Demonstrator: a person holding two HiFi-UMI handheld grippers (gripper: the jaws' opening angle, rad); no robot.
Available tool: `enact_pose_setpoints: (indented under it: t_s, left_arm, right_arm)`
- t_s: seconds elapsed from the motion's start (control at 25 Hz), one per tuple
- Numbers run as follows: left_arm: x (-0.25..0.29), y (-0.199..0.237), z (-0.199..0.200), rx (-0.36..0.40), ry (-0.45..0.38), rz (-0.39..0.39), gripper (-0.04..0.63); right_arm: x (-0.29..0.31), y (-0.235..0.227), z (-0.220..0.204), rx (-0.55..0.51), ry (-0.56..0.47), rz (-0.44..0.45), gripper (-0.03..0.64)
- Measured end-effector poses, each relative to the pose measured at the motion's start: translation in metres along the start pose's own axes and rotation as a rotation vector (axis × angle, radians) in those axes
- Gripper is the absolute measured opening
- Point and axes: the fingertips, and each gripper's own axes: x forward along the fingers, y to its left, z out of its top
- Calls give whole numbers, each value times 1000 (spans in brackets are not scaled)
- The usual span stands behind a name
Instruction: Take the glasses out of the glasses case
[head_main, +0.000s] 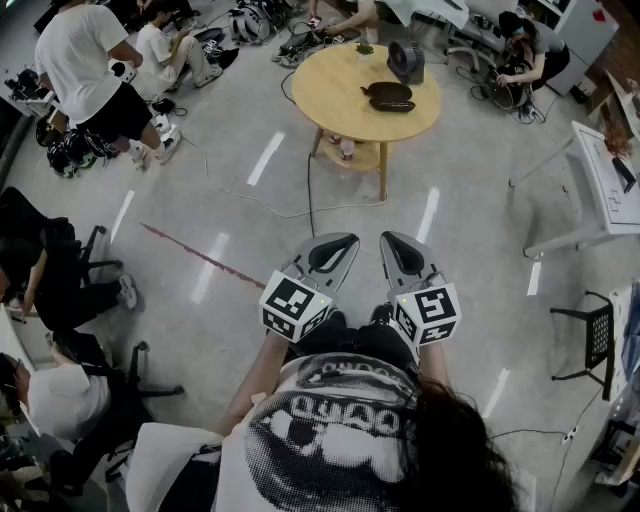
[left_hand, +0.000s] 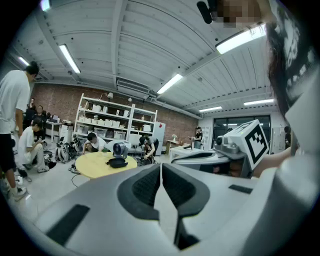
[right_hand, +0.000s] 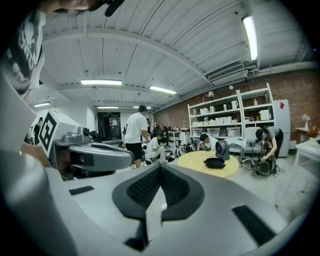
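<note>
A dark glasses case (head_main: 388, 96) lies closed on a round yellow table (head_main: 340, 100) well ahead of me; it also shows as a small black shape in the left gripper view (left_hand: 117, 162) and the right gripper view (right_hand: 214, 162). Both grippers are held close to my body, far short of the table. My left gripper (head_main: 345, 240) is shut, its jaws meeting tip to tip with nothing between them (left_hand: 161, 165). My right gripper (head_main: 388, 240) is likewise shut and empty (right_hand: 160, 166). The glasses themselves are not visible.
A small black fan (head_main: 405, 62) stands on the table behind the case. A cable (head_main: 310, 185) runs across the floor toward the table. People sit and stand at the left (head_main: 90, 70) and back right (head_main: 530, 55). A white desk (head_main: 605, 180) is at the right.
</note>
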Motion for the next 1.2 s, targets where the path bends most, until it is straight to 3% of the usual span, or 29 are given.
enact_pose_setpoints:
  t_s: [0.64, 0.92, 1.2]
  left_arm:
    - [35, 18, -17, -12, 36, -22, 20]
    - [86, 62, -16, -22, 70, 19, 20]
    - [173, 109, 11, -19, 60, 61, 20]
  right_arm:
    - [27, -30, -14, 16, 10, -4, -3]
    - [76, -88, -10, 35, 17, 23, -3]
    - [127, -173, 6, 27, 43, 59, -3]
